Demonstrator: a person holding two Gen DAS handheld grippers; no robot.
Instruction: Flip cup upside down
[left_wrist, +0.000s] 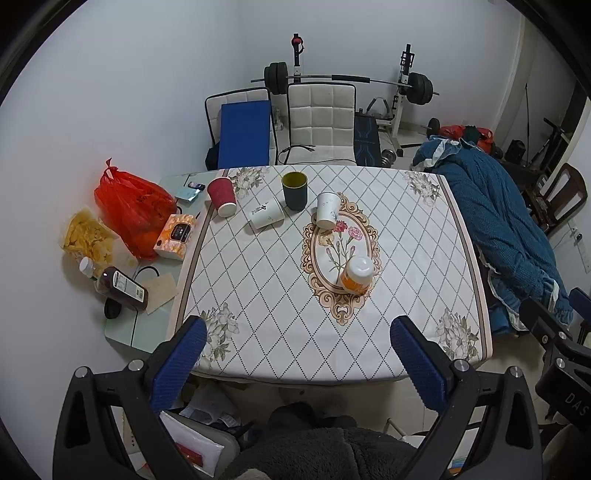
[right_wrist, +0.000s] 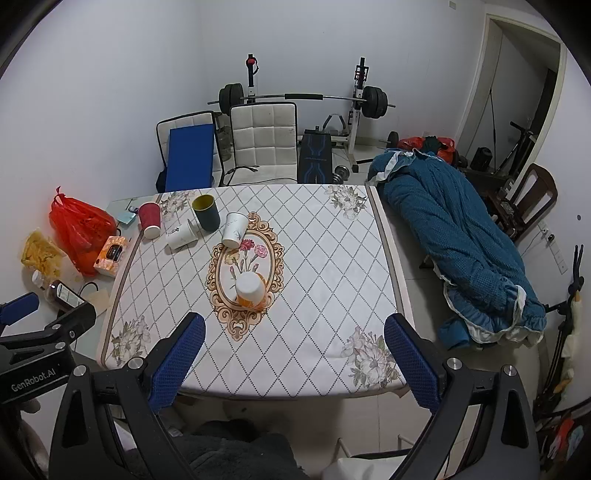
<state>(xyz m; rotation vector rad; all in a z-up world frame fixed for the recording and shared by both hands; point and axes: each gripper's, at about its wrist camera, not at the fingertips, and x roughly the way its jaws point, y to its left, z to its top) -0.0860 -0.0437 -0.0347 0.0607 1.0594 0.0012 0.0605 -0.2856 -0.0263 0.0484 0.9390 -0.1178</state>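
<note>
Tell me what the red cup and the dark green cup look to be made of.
Red cup: likely paper, matte, with a ribbed wall like a disposable coffee cup. Dark green cup: smooth, thick-walled, with a yellow inside; probably ceramic or plastic, can't tell which.

Place: a lived-in room of a home, doubling as a home gym.
Gym gear: a black-plated barbell (right_wrist: 303, 98) on a white rack against the far wall, with a dark padded bench (right_wrist: 314, 158) below it.
Seating: two white quilted chairs (right_wrist: 264, 138) beyond the table's far edge.
Table: a floral, diamond-patterned tablecloth (right_wrist: 314, 258) covers it.
Groceries: a red plastic bag (left_wrist: 129, 206) and a yellow snack packet (left_wrist: 86, 236) past the table's left edge.
Bedding: a blue quilted blanket (right_wrist: 454, 240) heaped along the right edge.
</note>
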